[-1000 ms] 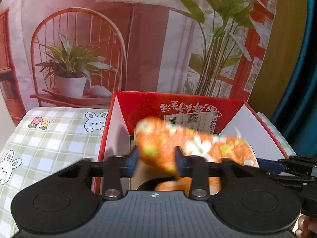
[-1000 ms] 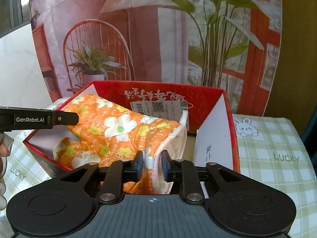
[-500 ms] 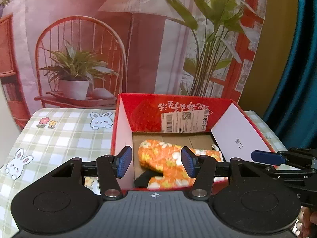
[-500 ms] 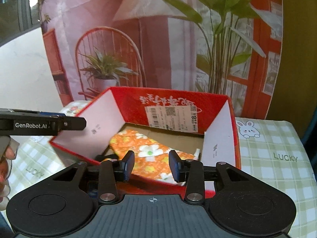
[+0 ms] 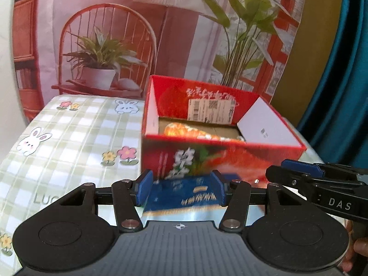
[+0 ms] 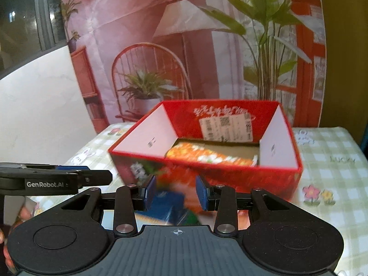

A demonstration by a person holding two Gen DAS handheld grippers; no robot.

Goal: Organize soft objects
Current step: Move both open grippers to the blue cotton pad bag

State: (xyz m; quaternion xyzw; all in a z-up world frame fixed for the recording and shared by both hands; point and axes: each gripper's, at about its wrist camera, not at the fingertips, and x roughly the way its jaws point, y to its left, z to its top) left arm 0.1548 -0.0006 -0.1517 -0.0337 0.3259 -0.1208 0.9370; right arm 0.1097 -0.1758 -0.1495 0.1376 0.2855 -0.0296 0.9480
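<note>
The orange floral cloth (image 5: 195, 132) lies on the floor of the red cardboard box (image 5: 220, 158), ahead of both claws. Its long axis runs across the box, from the box's left wall toward the right one, with the rounded end to the left in the left wrist view; in the right wrist view the same cloth (image 6: 207, 157) stretches from the middle of the box floor toward the right wall (image 6: 276, 142). Only its top edge shows above the near wall.

The left gripper (image 5: 181, 189) has its blue pads spread wide and grips nothing. Between and just beyond the pads sits a blue packet (image 5: 184, 195) with blurred print, lying in front of the box's near wall; whether the pads touch it cannot be told. The right gripper (image 6: 176, 193) is likewise parted, clamped on nothing, with the blue packet (image 6: 165, 203) low between its fingers. Each claw's tip shows at the edge of the other's view, side by side and near each other.

The box stands on a green-and-white checked tablecloth (image 5: 76, 133) printed with rabbits and flowers. Behind hangs a painted backdrop (image 6: 184, 46) showing a wicker chair, potted plants and a lamp; a teal curtain (image 5: 340, 80) hangs to the right.
</note>
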